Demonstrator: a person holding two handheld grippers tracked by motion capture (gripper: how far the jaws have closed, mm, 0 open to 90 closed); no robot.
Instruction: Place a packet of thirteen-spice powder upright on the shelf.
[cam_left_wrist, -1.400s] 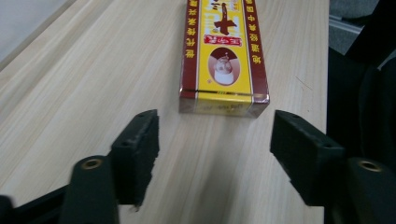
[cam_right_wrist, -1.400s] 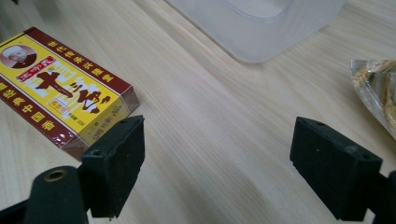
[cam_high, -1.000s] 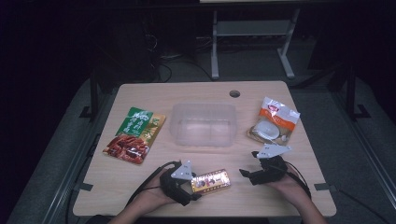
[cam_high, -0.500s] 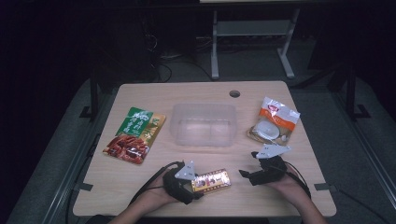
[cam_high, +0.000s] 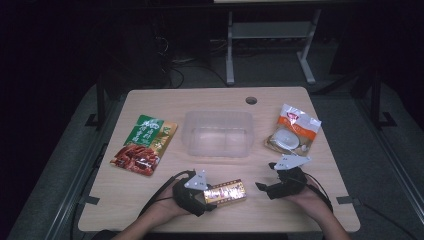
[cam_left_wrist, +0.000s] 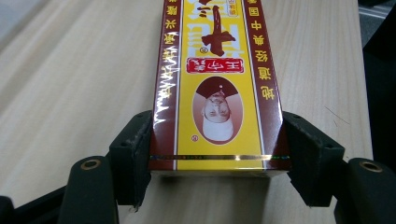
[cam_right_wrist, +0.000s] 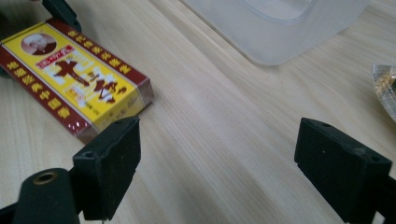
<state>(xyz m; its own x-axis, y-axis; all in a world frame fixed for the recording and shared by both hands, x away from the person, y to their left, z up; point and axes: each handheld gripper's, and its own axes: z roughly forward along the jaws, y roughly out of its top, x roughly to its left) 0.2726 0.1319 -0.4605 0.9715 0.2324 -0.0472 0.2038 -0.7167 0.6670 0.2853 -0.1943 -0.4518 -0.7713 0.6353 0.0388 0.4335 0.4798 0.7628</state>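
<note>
little is shifting besides the left gripper (cam_left_wrist: 217, 175), whose jaws have just been closing and are now pinching the yellow box (cam_left_wrist: 217, 84) lying on the table (cam_high: 310, 210). right gripper (cam_right_wrist: 217, 163) is waiting agape nearby. lifting into the clear tub (cam_high: 217, 132) is probably remaining.

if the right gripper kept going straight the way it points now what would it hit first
Probably bare wooden table. Between the right gripper's open fingers lies only tabletop; the yellow and maroon box sits left of the line and the clear plastic tub farther ahead, though depth is unclear.

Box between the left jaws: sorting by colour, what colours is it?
Box: yellow with dark-red borders; left gripper view.
</note>
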